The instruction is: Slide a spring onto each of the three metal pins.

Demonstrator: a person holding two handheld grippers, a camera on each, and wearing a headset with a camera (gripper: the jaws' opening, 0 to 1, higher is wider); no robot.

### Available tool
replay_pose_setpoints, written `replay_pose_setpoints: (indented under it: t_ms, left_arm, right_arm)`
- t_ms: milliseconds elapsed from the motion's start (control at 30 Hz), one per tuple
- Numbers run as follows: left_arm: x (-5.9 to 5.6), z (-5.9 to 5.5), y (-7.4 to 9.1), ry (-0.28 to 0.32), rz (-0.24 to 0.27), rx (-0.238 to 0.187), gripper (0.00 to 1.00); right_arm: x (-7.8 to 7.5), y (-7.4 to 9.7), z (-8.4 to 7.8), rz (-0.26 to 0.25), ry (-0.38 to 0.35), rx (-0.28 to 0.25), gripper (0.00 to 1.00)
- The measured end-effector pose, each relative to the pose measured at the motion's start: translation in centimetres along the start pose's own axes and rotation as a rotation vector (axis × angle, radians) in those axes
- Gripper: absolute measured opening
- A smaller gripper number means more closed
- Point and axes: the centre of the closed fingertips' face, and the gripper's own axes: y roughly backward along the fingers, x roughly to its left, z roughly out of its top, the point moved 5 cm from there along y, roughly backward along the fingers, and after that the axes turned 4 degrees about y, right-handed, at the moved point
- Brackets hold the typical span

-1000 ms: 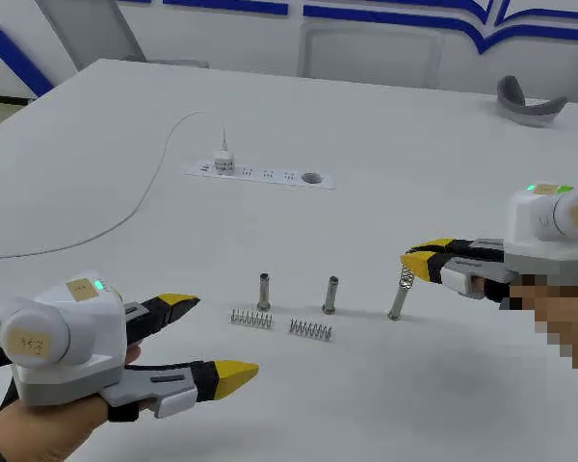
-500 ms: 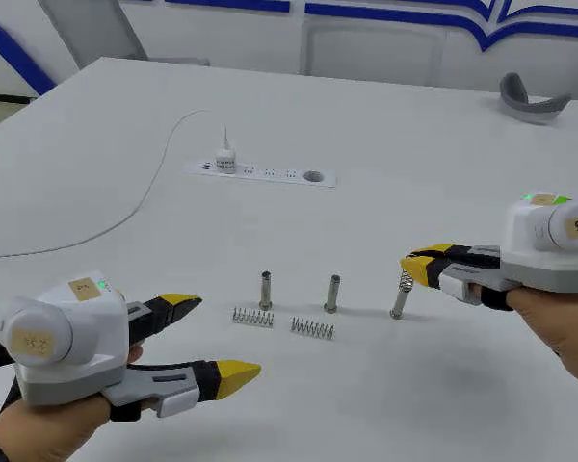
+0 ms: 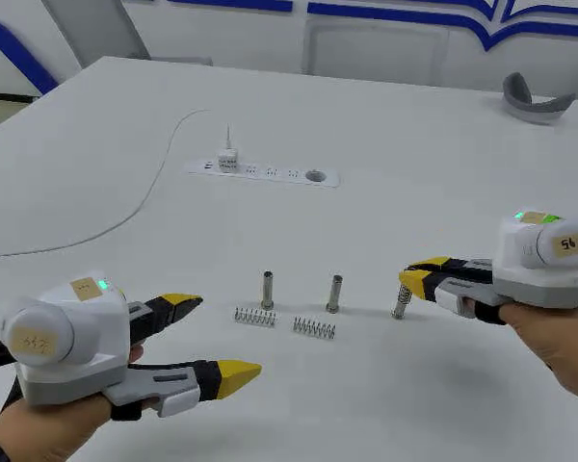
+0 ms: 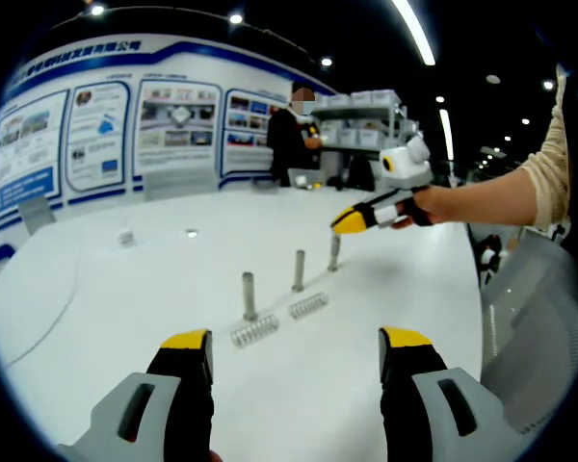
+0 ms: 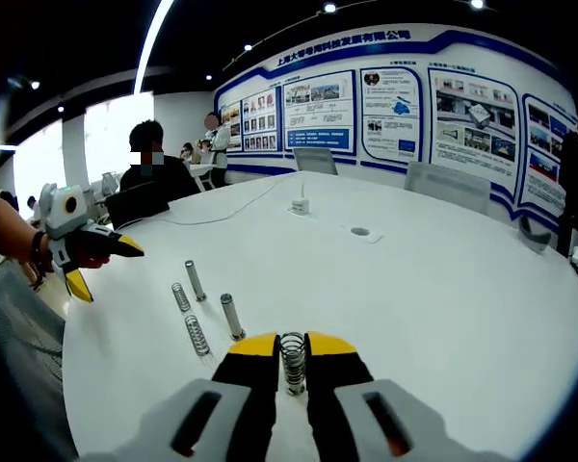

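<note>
Pressing down with my right gripper (image 3: 407, 275), I have its jaws nipped on the spring (image 5: 292, 360), which now sits lower on the third pin (image 3: 399, 313), just right of the middle pin (image 3: 334, 293), than a second ago; that pin no longer leans. I judge one pin nearly done. A second spring (image 3: 314, 328) and a third spring (image 3: 253, 316) lie loose just in front of the middle pin. My left gripper (image 3: 222, 335) hangs wide open and empty, well left of it.

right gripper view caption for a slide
Right tool shut on a spring; two bare pins and two loose springs on the white table.
</note>
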Motion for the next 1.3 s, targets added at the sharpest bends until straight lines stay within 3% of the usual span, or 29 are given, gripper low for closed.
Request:
replay_pose_setpoints:
  t_ms: [700,1300]
  left_arm:
    - [0.3,-0.2,0.0,0.004,0.0,0.002,0.71]
    - [0.1,-0.1,0.0,0.003,0.004,-0.004,0.71]
  right_arm:
    - [0.1,-0.9,-2.0,0.0,-0.015,0.066,0.12]
    - [0.2,-0.6,-1.7,-0.014,-0.024,0.052,0.18]
